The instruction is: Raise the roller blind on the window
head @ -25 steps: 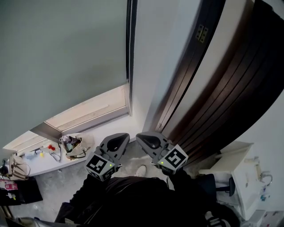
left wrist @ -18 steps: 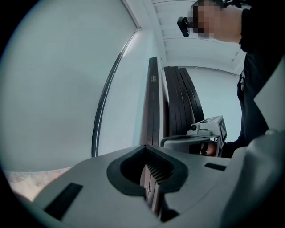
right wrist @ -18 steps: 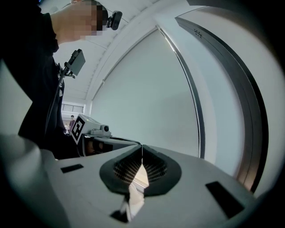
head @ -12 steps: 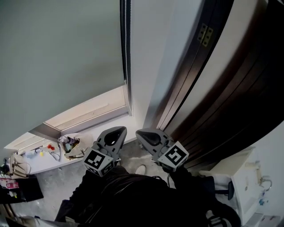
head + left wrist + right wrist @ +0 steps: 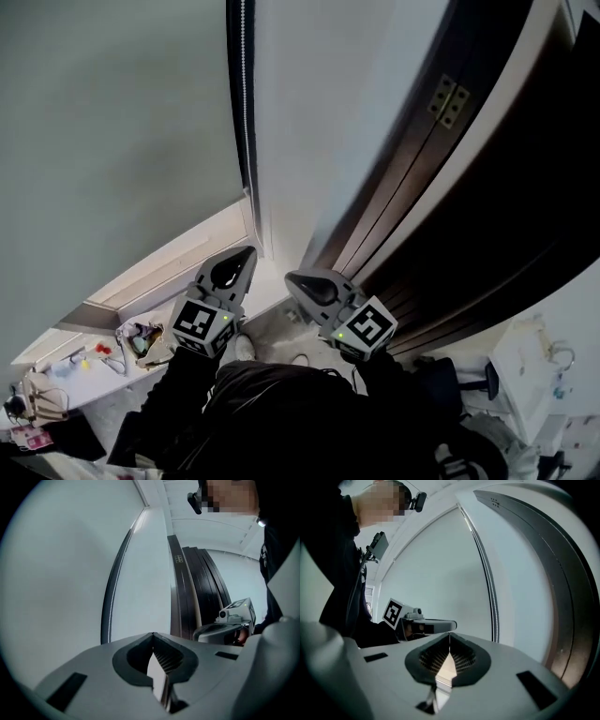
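Hanging drawn down left of the dark brown wooden door (image 5: 487,206), the pale grey fabric roller blind (image 5: 112,122) runs top to bottom, its beaded chain (image 5: 245,103) vertical along its door-side edge, while the grey left gripper (image 5: 249,251) and right gripper (image 5: 291,277), both clenched empty, point at that edge.

Left gripper (image 5: 249,251) and right gripper (image 5: 290,278) point level, side by side, fingers (image 5: 133,658) closed.

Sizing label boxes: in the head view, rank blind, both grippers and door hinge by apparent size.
1. blind
2. left gripper and right gripper: alike, and near the camera
3. hinge
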A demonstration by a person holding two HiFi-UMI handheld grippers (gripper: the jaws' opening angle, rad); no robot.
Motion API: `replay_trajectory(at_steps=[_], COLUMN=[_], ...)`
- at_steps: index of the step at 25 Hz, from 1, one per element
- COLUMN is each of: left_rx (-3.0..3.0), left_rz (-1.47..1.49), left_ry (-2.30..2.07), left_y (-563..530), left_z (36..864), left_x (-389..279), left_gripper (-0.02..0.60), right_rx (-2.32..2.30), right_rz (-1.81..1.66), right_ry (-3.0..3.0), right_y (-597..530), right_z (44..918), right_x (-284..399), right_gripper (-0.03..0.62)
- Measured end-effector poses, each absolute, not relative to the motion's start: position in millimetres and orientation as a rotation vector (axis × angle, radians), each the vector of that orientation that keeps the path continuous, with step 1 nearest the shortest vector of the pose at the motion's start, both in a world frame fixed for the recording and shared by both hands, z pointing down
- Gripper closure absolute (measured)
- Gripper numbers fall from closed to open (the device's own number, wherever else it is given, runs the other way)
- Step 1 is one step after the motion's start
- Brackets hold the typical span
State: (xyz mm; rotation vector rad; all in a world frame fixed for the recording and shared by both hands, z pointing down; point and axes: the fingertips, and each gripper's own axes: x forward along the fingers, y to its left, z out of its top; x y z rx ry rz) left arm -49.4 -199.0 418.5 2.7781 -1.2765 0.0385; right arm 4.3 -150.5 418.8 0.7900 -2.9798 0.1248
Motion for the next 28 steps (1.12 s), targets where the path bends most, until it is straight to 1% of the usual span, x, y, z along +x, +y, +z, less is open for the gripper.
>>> replay_trajectory(at_steps=[4,5,7,11,14,20,25,26,27,28], left_rx=[2.855,2.867,2.876,2.925,2.959,2.991,2.988,2.979,2.974,2.976], left_rz=[0.076,0.092,0.102,0.092,0.057,0.020,-0.001,-0.017,-0.028,-0.030], left_ry=[-1.207,-1.179,-1.133,-1.043,-1.021,-0.991,-0.938,-0.951,-0.968,-0.980], left_y=[-241.0,-251.8,-270.9,-302.7,-326.8,-360.3,-367.6,-368.1,-368.2,-367.4], left_z=[406.6,405.5,402.1,386.0,367.8,345.0,340.6,339.2,338.0,337.1], left_x=[-51.8,-50.5,-49.2,-43.1,-35.1,-27.6,-23.1,-25.0,-27.7,-29.9], left_gripper=[0.573,0.559,0.496,0.421,0.403,0.403,0.405,0.433,0.534,0.558], right_rx=[0.863,0.869,0.885,0.953,1.007,1.076,1.108,1.114,1.120,1.124], right_rz=[0.117,0.110,0.111,0.122,0.140,0.152,0.175,0.182,0.184,0.180], right_ry=[-2.962,-2.970,-2.948,-2.913,-2.896,-2.870,-2.860,-2.857,-2.854,-2.852], right_y=[-171.4,-175.8,-182.0,-189.9,-195.2,-203.6,-206.1,-206.9,-207.8,-208.5], right_z=[412.4,410.3,411.7,414.0,414.4,420.0,425.0,425.9,426.7,427.8], right_x=[-5.1,-8.0,-12.3,-14.8,-9.9,-4.5,-1.0,-0.2,0.4,1.1], right_gripper=[0.588,0.588,0.588,0.588,0.588,0.588,0.588,0.588,0.588,0.588])
